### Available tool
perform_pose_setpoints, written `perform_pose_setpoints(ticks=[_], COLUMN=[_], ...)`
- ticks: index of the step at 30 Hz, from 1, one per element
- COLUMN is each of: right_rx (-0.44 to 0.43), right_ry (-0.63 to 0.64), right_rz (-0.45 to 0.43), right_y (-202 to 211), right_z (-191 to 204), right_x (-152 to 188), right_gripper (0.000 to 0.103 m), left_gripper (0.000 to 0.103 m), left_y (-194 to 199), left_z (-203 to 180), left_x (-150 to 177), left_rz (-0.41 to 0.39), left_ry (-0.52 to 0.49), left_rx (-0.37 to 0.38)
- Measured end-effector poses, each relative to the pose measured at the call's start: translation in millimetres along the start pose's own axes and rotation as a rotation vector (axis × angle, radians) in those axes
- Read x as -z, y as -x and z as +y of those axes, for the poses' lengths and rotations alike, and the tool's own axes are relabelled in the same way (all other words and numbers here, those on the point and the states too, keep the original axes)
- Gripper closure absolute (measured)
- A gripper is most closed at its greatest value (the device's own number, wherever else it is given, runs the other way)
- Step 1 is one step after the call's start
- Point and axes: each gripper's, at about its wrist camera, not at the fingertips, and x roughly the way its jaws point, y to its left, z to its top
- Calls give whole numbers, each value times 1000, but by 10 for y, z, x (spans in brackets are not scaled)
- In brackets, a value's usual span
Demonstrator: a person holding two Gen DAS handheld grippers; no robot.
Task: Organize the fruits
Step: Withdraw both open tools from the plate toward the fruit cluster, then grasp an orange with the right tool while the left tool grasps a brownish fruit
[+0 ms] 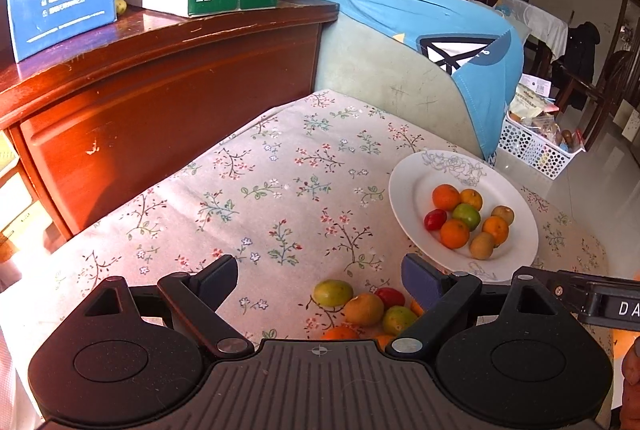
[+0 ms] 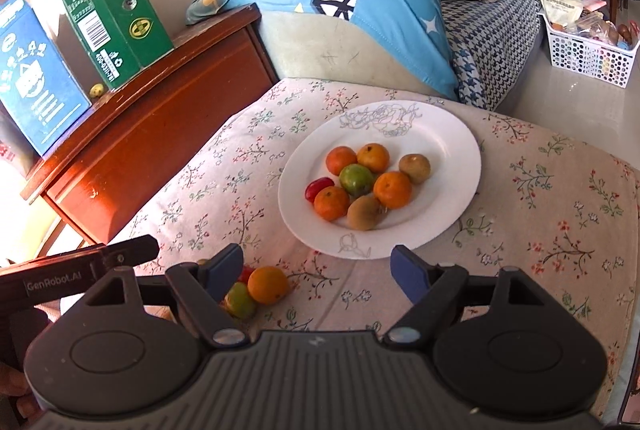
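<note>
Both empty w/ jaws wide, left gripper (image 1: 320,282) and right gripper (image 2: 318,270) hover over the loose fruits (image 1: 362,308) on the floral cloth (image 1: 256,190) near the white plate (image 2: 452,166), approx. half filled; next probably: close on one fruit, carry it to plate.

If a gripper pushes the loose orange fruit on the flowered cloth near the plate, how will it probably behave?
The orange fruit looks round and smooth, so it would probably roll. The tablecloth seems soft and may slow it. Green fruit touches it on one side, so a push that way would likely shift both.
</note>
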Motion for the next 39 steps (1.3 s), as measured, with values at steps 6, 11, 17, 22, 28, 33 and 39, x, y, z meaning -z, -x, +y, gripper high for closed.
perform_pose_setpoints(ticks=[6, 11, 17, 22, 28, 33, 39], right_rx=[-26, -54, -86, -112, -117, -110, -106], right_ry=[63, 135, 194, 225, 254, 274, 286], right_rz=[43, 80, 102, 123, 126, 117, 104], right_y=[-83, -171, -303, -410, -533, -623, -633], right_z=[201, 361, 518, 620, 719, 771, 758], right_x=[228, 390, 490, 544, 585, 614, 618], right_gripper=[23, 28, 39, 48, 53, 62, 70], left_gripper=[13, 13, 13, 13, 13, 13, 13], left_y=[-4, -30, -60, -62, -32, -29, -29], left_z=[106, 153, 253, 357, 457, 491, 463], left_x=[85, 127, 169, 188, 218, 258, 306], left_rz=[20, 47, 75, 90, 88, 92, 94], left_ry=[-4, -6, 5, 19, 29, 22, -4], left_rx=[-26, -35, -86, -118, -120, -115, -100])
